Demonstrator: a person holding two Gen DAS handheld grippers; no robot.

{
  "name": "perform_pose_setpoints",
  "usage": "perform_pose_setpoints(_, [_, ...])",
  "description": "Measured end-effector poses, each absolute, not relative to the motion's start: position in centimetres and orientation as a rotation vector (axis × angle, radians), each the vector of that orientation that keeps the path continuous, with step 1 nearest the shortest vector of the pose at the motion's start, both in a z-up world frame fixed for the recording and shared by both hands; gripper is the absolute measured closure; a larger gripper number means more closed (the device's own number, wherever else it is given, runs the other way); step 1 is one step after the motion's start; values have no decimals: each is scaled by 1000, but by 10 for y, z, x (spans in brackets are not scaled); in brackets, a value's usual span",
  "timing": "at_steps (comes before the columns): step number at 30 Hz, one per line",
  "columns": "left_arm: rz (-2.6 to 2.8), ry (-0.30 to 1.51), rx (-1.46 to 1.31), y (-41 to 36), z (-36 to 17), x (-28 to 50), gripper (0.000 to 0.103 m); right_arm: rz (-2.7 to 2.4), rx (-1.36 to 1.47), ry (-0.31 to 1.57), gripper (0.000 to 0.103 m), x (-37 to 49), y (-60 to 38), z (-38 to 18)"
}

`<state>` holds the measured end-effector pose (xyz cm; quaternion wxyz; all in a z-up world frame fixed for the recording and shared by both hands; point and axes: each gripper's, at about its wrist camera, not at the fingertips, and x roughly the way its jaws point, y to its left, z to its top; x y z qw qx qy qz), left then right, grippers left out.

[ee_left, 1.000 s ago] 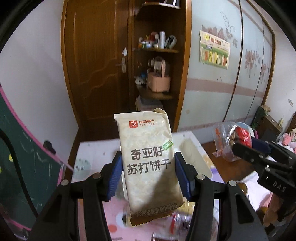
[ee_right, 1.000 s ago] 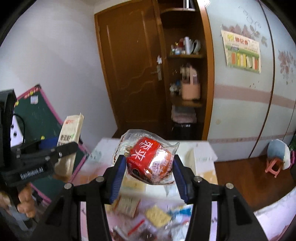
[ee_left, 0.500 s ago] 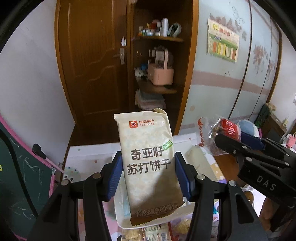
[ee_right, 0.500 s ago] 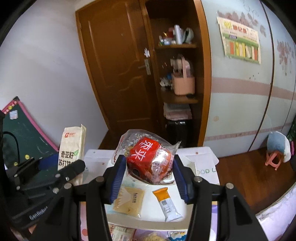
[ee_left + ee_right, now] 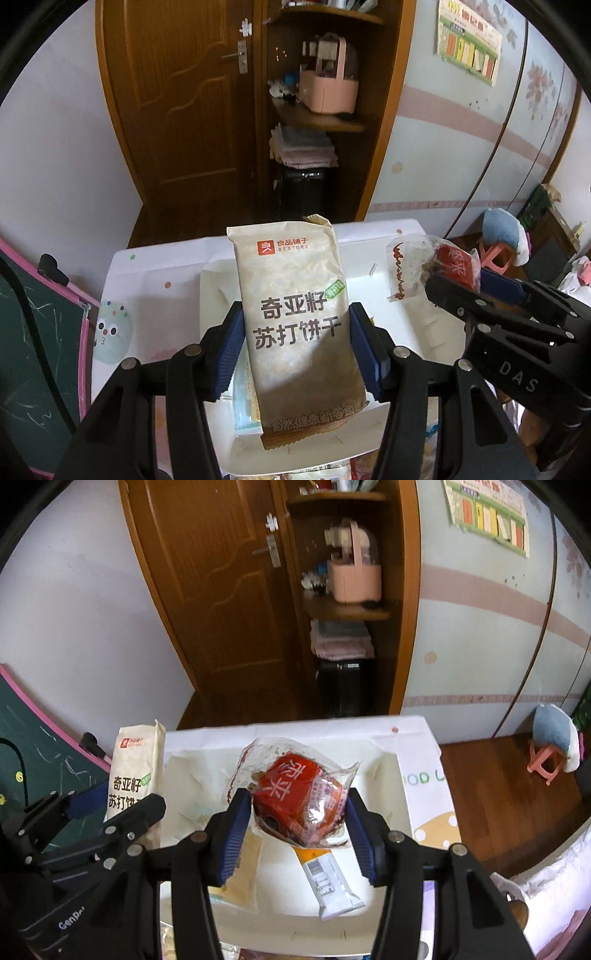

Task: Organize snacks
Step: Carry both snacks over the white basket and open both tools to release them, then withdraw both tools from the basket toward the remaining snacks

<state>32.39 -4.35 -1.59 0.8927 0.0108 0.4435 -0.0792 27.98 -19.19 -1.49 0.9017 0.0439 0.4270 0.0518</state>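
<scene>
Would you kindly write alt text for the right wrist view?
The right claw grips a clear-wrapped red snack pack above a white tray holding an orange-and-white bar; at left, the left claw holds a tall beige cracker packet.

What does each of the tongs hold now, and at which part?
The left tongs grip the cracker packet across its middle, by both long edges. The right tongs grip the red snack bag by its sides.

A home bedroom: wooden door (image 5: pixel 177 92), corner shelves (image 5: pixel 347 609), sliding wardrobe (image 5: pixel 480 140), child's stool (image 5: pixel 546 757).

Cracker pack (image 5: pixel 299 325) left of wrapped snack (image 5: pixel 299 797), above tray (image 5: pixel 384 775).
</scene>
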Motion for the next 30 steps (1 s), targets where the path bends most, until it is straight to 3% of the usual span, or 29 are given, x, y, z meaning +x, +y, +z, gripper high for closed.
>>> perform_pose_setpoints(1, [-156, 920, 20, -43, -19, 325, 43, 113, 92, 891, 46, 281, -191, -18])
perform_pose_setpoints(3, [-140, 921, 7, -38, -22, 326, 17, 110, 99, 885, 46, 283, -193, -20])
perform_pose_setpoints(5, [-125, 907, -26, -30, -21, 322, 10, 105, 116, 872, 46, 280, -196, -19])
perform_pose_setpoints(17, [-79, 851, -74, 5, 9, 278, 10, 92, 98, 877, 44, 245, -198, 0])
perform_pose_setpoints(30, [-159, 742, -12, 10, 72, 165, 9, 99, 46, 813, 44, 149, -198, 43])
